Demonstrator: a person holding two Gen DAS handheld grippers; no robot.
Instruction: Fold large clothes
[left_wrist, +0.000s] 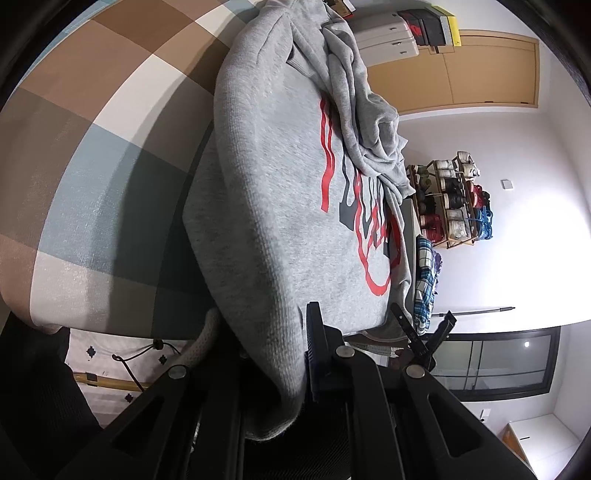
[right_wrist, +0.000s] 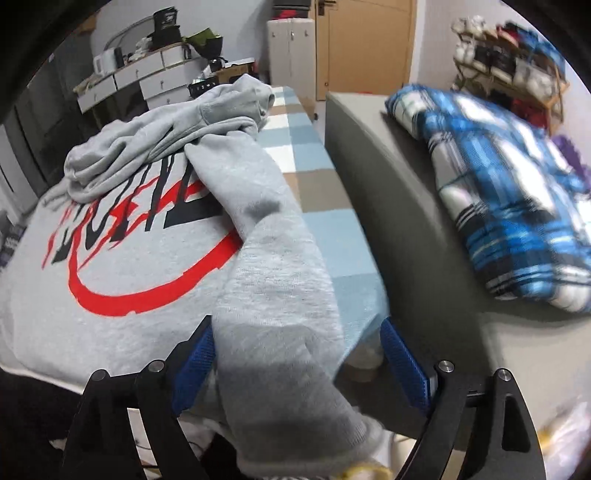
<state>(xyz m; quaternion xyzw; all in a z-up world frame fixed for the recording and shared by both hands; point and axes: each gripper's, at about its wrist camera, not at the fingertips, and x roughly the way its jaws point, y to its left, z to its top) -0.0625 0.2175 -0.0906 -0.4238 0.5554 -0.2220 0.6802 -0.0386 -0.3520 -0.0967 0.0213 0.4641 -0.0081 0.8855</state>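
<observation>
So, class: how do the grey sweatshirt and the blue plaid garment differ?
The grey sweatshirt is plain with a red-and-black print; the blue plaid garment is checked all over. The sweatshirt lies spread on the checked cloth; the plaid garment sits bundled on a grey surface. Both are clothes.

One grey cotton sweatshirt with red-and-black print (right_wrist: 122, 266), sleeve between the spread blue pads (right_wrist: 404, 363) of right gripper (right_wrist: 299, 365). One blue-and-white plaid folded garment (right_wrist: 509, 206) ahead, right of it. One checked brown-blue-white bedcover (left_wrist: 96, 155) left of left gripper (left_wrist: 314, 354). One wooden shoe rack (left_wrist: 452, 199) far ahead. Two grippers total.
</observation>
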